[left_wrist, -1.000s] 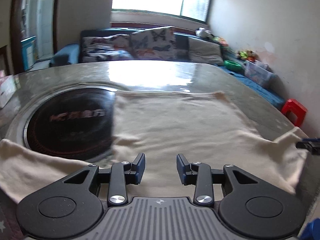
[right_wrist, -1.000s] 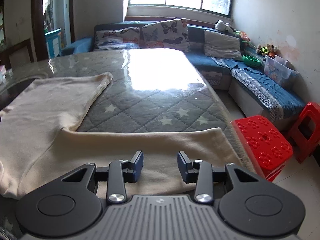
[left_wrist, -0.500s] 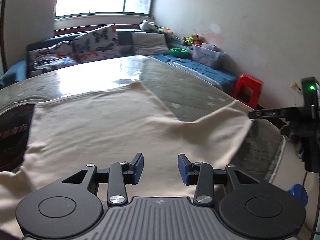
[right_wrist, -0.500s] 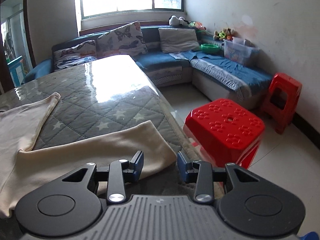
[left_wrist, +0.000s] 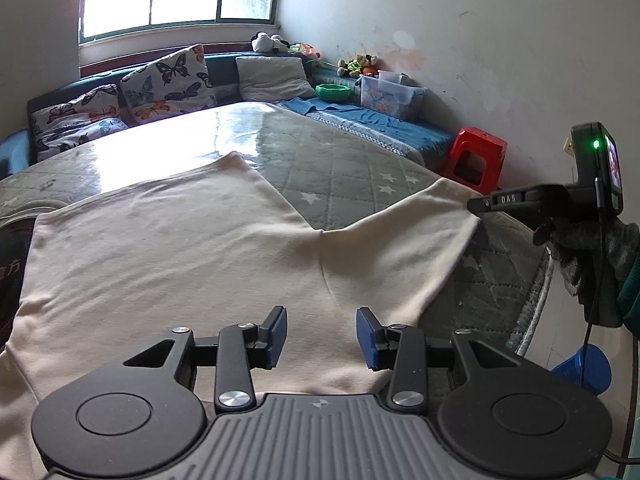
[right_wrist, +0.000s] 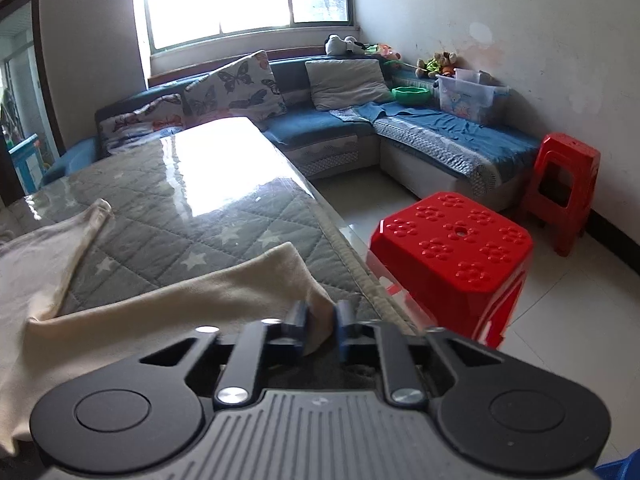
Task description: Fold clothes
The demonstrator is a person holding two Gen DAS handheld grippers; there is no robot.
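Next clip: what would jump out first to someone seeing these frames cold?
The cream garment spread across the quilted grey table dominates. The right gripper is pinched on its sleeve tip at the table's near right edge, while the left gripper hangs open above the garment's near hem. Beyond that, a bright red stool stands on the floor beside the table.

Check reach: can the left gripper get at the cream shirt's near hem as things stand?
Probably yes. The left gripper is open, its fingers right over the cream shirt with nothing between. The right gripper is already shut on the sleeve end, well off to the side.
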